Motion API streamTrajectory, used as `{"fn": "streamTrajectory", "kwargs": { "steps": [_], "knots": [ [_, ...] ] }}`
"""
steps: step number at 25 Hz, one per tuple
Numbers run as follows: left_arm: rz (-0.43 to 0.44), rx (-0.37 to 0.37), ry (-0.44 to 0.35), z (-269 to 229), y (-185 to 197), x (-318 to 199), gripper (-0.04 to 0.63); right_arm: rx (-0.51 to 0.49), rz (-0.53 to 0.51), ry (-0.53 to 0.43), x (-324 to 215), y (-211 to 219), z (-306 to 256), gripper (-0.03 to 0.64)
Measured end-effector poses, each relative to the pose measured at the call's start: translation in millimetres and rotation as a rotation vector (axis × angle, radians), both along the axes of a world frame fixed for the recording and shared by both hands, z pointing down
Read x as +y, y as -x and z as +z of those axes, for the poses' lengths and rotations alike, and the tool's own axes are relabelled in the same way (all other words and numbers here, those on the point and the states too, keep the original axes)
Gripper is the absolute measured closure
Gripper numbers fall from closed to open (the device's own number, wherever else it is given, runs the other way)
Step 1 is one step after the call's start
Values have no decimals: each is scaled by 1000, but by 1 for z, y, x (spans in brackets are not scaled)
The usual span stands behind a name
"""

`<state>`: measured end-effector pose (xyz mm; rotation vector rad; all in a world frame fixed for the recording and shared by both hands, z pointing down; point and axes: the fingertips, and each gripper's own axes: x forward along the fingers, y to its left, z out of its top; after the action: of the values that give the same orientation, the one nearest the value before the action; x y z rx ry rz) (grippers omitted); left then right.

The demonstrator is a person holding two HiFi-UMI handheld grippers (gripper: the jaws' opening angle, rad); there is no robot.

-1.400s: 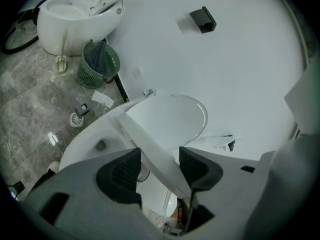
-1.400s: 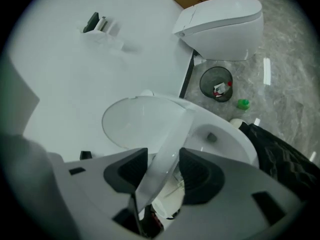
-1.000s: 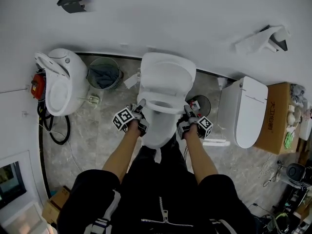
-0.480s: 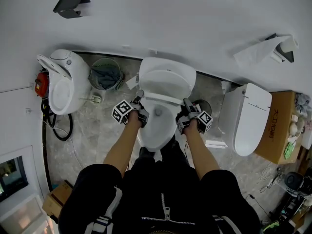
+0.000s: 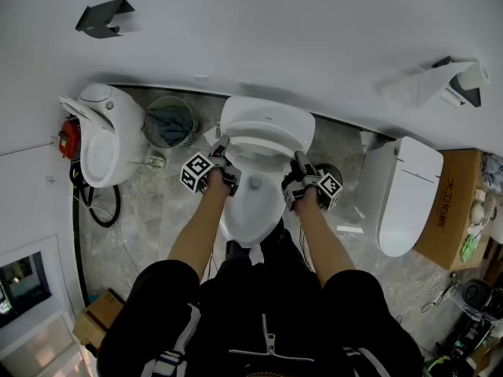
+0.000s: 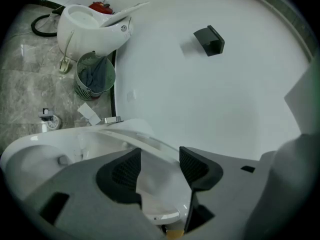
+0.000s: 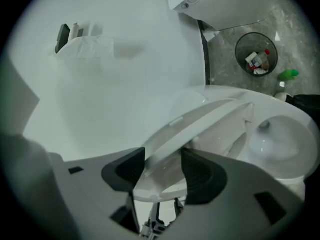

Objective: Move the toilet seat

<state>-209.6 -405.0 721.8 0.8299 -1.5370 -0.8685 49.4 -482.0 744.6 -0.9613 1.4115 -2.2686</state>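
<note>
White toilet seat (image 5: 264,141) sits tipped up off the bowl (image 5: 250,206) in the head view, with the left gripper (image 5: 222,151) on its left edge and the right gripper (image 5: 299,163) on its right edge. Left gripper view: jaws fairly wide, pads (image 6: 127,170) clamped on the seat's rim. Right gripper view: same deal, wide jaws pinching the seat edge, with the bowl off to the right.
</note>
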Motion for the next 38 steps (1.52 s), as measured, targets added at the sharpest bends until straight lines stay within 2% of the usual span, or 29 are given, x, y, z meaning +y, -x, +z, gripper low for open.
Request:
{"fn": "streamTrajectory", "kwargs": {
  "steps": [8,12,18,21,24,26,30,34,38],
  "knots": [
    [-12,-9,-3,5,7,-24,350,9,24,22,-23,10,-2,382],
    [-7,-7,3,7,9,-32,351,32,16,69,-24,8,6,380],
    [5,-3,-5,6,10,-33,350,13,-2,37,-29,12,2,376],
    [23,-18,-11,5,9,-30,348,21,-56,-10,-29,14,-2,376],
    [59,-63,-15,1,10,-22,349,70,-119,-56,-24,14,-10,370],
    [96,-106,-14,-4,9,-16,344,105,-161,-106,-21,13,-19,360],
    [144,-145,-30,-15,10,0,344,155,-252,-226,-11,16,-42,365],
    [250,-237,-30,-30,2,19,378,247,-338,-349,9,18,-63,441],
    [374,-366,-23,-49,-10,44,469,346,-375,-434,36,16,-79,570]
  ]
}}
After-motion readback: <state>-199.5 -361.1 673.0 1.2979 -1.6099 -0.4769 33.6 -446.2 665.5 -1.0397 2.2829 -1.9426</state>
